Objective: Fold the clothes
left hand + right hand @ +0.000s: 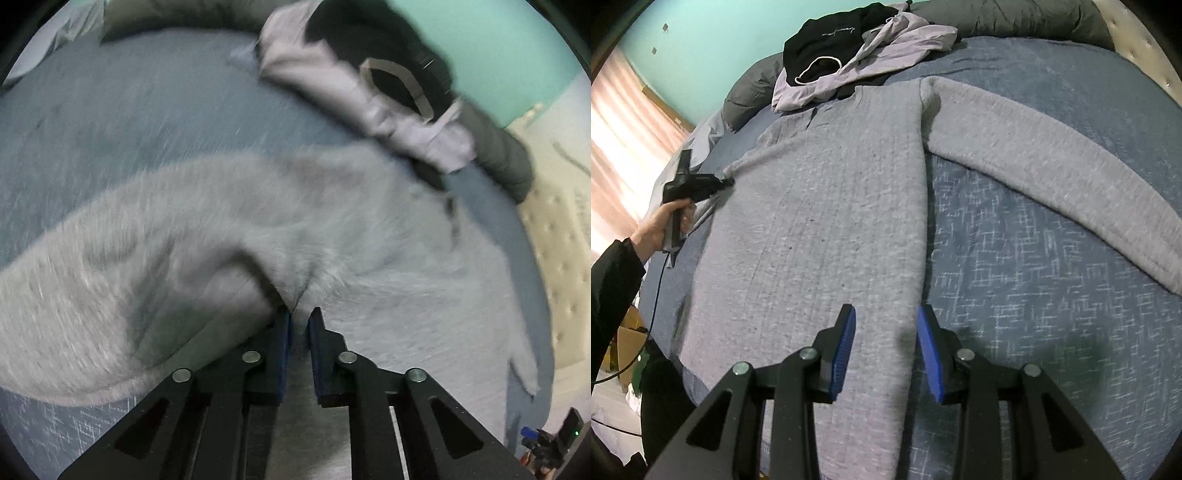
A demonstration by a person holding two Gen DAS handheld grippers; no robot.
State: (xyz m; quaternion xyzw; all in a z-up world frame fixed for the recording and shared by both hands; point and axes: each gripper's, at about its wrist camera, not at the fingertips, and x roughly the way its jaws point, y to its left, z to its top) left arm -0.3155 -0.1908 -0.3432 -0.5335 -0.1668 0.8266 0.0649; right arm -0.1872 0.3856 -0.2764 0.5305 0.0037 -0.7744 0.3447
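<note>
Left tongs (300, 314) clenched on pinched fold of grey sweater (827, 221), at its left sleeve edge. Sweater lies flat on blue bedspread (1052, 295), far sleeve stretched out right. Right tongs (886, 328) released, pads straddling sweater's side edge. Clothes pile (857, 55) beyond collar.

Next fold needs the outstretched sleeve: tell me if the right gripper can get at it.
Probably yes. The right gripper is open over the sweater's hem, and only bare blanket separates it from the sleeve.
</note>
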